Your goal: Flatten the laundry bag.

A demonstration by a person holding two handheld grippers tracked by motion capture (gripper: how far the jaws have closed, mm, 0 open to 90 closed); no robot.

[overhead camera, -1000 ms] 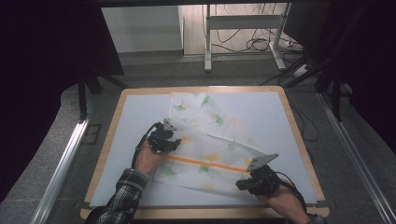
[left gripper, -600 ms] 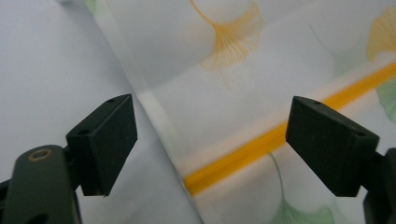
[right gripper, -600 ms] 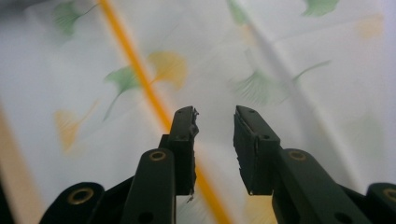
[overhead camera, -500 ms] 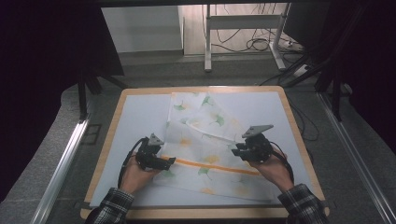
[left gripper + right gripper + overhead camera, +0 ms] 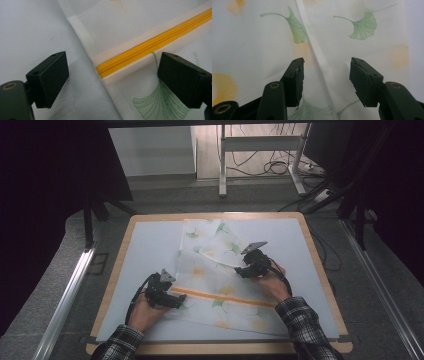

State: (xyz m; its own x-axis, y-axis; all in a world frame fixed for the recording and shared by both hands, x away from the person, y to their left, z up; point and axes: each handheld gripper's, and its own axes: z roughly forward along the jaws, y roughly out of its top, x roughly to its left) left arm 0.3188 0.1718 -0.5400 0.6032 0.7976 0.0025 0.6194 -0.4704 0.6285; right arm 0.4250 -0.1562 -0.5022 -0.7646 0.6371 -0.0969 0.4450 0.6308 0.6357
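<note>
Lying flat across the middle of the worktop (image 5: 145, 245), the thin white cloth (image 5: 220, 285) with green and yellow leaf prints reaches from near the far edge down towards the near edge, slightly skewed, with a fold ridge running across its upper half. An orange zip (image 5: 220, 296) crosses its lower half from left to right.

At the cloth's left edge the left gripper (image 5: 176, 301) sits low, its jaws spread wide after just opening; in the left gripper view one jaw stands over the bare worktop and the other over the cloth, with the end of the zip (image 5: 150, 48) and the cloth's hem between them, not pinched.

Over the upper middle of the cloth the right gripper (image 5: 241, 271) hovers, its jaws about half open and just widening; in the right gripper view they straddle the fold (image 5: 324, 75) without pressing it.

Bare worktop lies open along the left side, the right side and the far left corner, and a narrow strip runs along the near edge.
</note>
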